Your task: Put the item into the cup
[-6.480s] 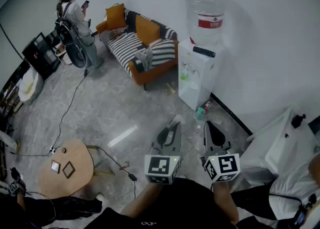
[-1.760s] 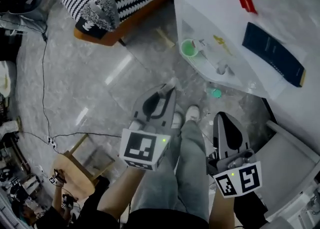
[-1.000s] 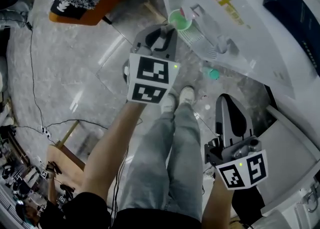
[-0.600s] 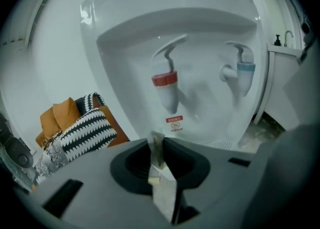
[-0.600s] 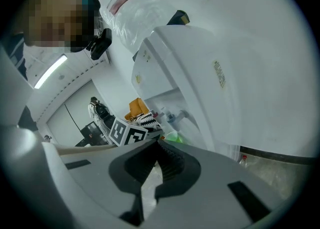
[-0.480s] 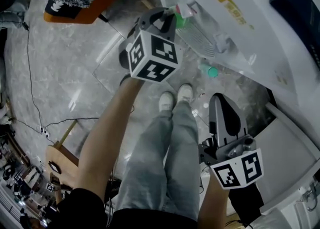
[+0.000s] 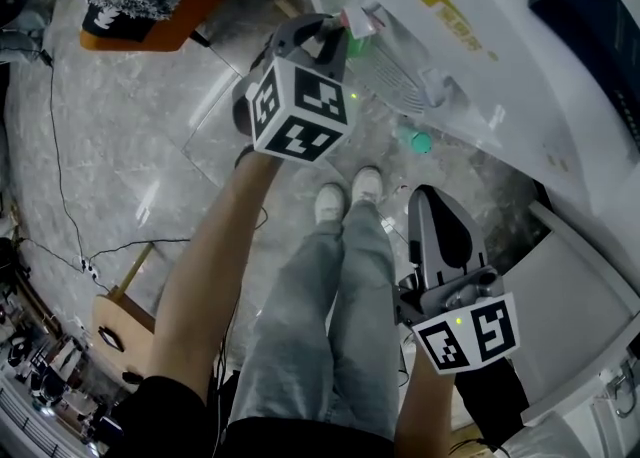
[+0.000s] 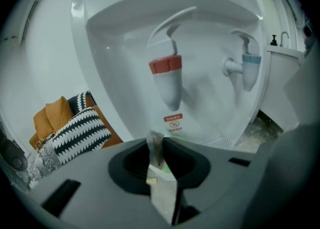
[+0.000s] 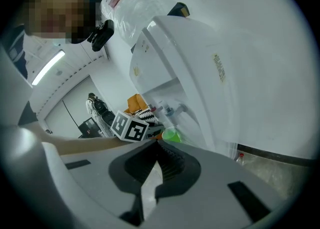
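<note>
My left gripper [image 8: 157, 144] is clamped on the thin packet [image 8: 155, 150], with the green cup [image 9: 171, 134] just beyond at twelve o'clock. The right gripper [image 9: 152, 145] is closed and empty.

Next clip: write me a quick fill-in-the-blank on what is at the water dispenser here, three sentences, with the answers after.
In the left gripper view, the tap directly above the jaws has a ___ collar, while the other tap has a blue one.
The cup beside the left gripper is ___ in colour.
The right gripper has its jaws ___, with nothing between them.
Missing words: red; green; shut.
</note>
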The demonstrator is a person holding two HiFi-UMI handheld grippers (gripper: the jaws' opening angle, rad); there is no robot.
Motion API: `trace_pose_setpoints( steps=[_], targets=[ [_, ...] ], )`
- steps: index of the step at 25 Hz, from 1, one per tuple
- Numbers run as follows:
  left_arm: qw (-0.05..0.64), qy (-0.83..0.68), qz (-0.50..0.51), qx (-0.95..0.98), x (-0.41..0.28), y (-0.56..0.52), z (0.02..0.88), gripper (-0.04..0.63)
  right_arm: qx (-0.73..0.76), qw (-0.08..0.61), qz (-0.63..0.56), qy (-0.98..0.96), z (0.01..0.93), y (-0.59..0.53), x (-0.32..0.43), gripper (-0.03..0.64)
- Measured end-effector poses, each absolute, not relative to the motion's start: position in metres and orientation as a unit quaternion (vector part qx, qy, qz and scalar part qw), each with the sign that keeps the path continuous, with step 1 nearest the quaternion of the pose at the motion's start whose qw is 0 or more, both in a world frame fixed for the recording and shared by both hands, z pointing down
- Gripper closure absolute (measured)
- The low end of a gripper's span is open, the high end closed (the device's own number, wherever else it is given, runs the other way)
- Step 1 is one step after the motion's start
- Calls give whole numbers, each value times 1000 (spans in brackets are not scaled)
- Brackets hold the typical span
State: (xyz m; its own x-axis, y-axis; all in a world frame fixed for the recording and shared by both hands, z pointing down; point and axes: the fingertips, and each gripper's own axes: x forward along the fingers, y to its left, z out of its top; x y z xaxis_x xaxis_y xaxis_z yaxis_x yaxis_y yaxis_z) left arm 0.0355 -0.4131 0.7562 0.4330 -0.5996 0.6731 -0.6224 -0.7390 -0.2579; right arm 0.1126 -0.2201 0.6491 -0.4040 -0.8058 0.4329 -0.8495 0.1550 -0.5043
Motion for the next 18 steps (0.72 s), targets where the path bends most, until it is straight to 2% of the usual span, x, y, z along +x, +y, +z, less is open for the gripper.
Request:
trace_pose_setpoints(
  steps=[1,2,3,4,10,12,14,18],
  targets=[
    [19,-357,385,851,38,-412,755,532,545,32,355,-759,650,-219,112,607],
    [23,-351,378,856,40,-411,754,504,545,32,357,-758,650,-219,112,607],
    [26,-347,370,861,42,-410,752,447,546,32,358,-757,650,-220,112,607],
    [27,-344,364,865,44,-409,751,426,547,32,358,-756,651,-220,113,607],
    [34,-360,346,865,36,-407,748,423,547,37,358,-756,656,-221,110,607],
    [36,-379,342,859,28,-406,746,452,547,40,357,-756,657,-221,109,607],
    [49,-406,342,846,14,-405,745,537,548,42,356,-756,657,-221,108,607],
    [79,-437,329,834,-10,-393,740,568,546,44,352,-759,655,-221,106,606]
  ],
)
